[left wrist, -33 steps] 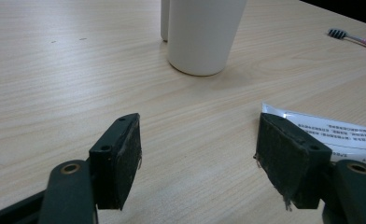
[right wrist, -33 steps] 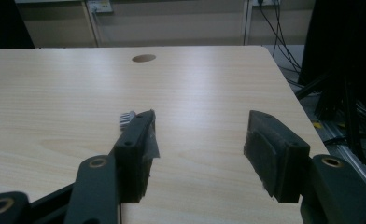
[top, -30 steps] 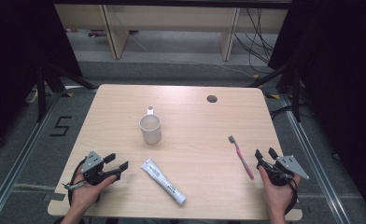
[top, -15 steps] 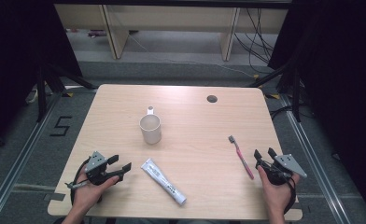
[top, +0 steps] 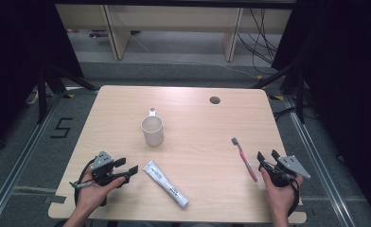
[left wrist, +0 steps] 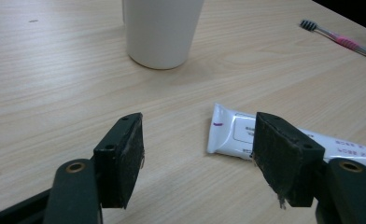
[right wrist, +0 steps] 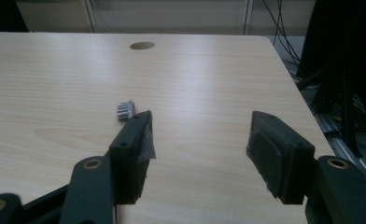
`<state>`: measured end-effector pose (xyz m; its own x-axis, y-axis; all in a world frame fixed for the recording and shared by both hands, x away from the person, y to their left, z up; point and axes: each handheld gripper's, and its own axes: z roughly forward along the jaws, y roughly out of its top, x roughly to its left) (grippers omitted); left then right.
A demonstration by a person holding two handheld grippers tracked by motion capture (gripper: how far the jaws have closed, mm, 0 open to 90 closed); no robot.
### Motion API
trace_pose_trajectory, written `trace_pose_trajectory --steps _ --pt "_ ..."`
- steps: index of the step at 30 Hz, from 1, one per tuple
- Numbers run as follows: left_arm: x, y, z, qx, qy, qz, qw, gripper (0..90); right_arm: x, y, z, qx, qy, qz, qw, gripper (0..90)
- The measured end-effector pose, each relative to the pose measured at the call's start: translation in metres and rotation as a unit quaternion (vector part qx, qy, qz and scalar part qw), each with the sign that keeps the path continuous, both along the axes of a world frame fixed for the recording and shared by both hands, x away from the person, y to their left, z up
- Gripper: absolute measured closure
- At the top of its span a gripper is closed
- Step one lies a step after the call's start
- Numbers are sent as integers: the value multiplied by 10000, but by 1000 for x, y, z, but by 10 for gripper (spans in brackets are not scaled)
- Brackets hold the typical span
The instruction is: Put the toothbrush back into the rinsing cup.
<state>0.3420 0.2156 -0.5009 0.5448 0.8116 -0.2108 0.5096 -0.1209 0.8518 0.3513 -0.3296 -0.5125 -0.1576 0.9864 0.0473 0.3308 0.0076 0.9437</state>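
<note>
A white mug [top: 152, 129] stands upright at the table's middle, handle toward the far side. A white toothpaste tube [top: 165, 183] lies flat near the front edge. A pink toothbrush [top: 244, 158] lies at the right. My left gripper [top: 126, 167] is open, just left of the tube's end. In the left gripper view the tube [left wrist: 237, 133] lies partly behind the right jaw, with the mug [left wrist: 162, 30] beyond, and that gripper [left wrist: 200, 128] holds nothing. My right gripper [top: 267, 155] is open and empty just right of the toothbrush. In the right gripper view the brush head [right wrist: 125, 110] peeks from behind the left jaw.
A round cable hole [top: 215, 100] sits in the wooden table [top: 202, 118] near its far right. The right edge of the table is close to my right gripper. Shelving legs and cables lie on the floor beyond the far edge.
My left gripper has edged slightly to the right, toward the toothpaste tube. The right gripper has barely shifted. Mug, tube and toothbrush lie as before.
</note>
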Motion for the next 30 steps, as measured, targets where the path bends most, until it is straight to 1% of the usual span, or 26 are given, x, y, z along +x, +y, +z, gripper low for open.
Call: trace_pose_trajectory --steps 1,2,3,4,5,9,11,12,13,14,15,16,17,18,19,20,21,22,23,24,25,26,27,28,29,30 --pt "0 -1 1 8 -9 -42 10000 334 0 -1 0 -129 -50 -28 9999 409" --pt "0 -3 1 11 12 -73 10000 334 0 2 0 19 22 -53 10000 408" --pt "0 -4 1 4 7 -138 9999 334 0 0 0 -96 -23 -15 9999 407" --pt "0 -6 1 -18 3 -145 9999 333 0 1 0 -37 38 0 10000 407" --pt "1 -6 0 41 -16 -148 9999 334 1 2 1 -57 132 -12 9999 406" --pt "1 -5 -3 74 -27 -159 9998 333 4 3 0 -68 175 13 9998 439" --pt "1 -4 -3 90 -51 -141 9998 330 7 4 2 -267 479 133 9984 517" --pt "1 -4 -3 90 -51 -141 9998 329 7 4 2 -267 479 133 9984 517" --pt "1 -3 -4 84 -63 -137 9999 329 8 5 5 -443 608 173 9970 539" --pt "2 -2 -4 85 -63 -130 9999 329 9 7 9 -349 781 226 9961 574" --pt "2 -1 -4 95 -83 -135 9998 328 13 11 19 -440 1122 301 9923 608" --pt "2 -1 -4 95 -83 -135 9998 328 13 11 19 -440 1122 301 9923 608" --pt "2 0 -5 90 -85 -138 9998 328 21 17 29 -437 1745 430 9827 611" --pt "2 0 -5 79 -84 -127 9999 328 21 17 29 -437 1745 430 9827 611" --pt "2 0 -5 57 -88 -117 9999 327 32 21 37 -622 2292 584 9696 625" --pt "2 0 -6 78 -87 -128 9999 327 39 20 41 -832 2487 732 9622 632" --pt "1 1 -7 67 -101 -138 9998 326 43 24 45 -845 2755 707 9550 645" --pt "1 1 -7 67 -101 -138 9998 326 43 24 45 -845 2755 707 9550 645" --pt "1 2 -7 105 -84 -119 9998 325 52 28 51 -946 3054 801 9441 654" --pt "1 2 -7 105 -84 -119 9998 325 52 28 51 -946 3054 801 9441 654" --pt "2 3 -8 92 -94 -113 9998 325 61 35 56 -1015 3263 887 9356 675" --pt "2 3 -8 92 -94 -113 9998 324 61 35 56 -1015 3263 887 9356 675" --pt "2 4 -8 85 -94 -107 9999 323 68 44 60 -908 3628 822 9238 676" --pt "2 4 -8 81 -94 -103 9999 324 72 45 62 -966 3805 912 9152 677" --pt "2 4 -8 81 -94 -103 9999 323 76 47 61 -1004 3845 925 9130 677" --pt "2 4 -8 75 -91 -102 9999 323 76 47 61 -1004 3845 925 9130 677"
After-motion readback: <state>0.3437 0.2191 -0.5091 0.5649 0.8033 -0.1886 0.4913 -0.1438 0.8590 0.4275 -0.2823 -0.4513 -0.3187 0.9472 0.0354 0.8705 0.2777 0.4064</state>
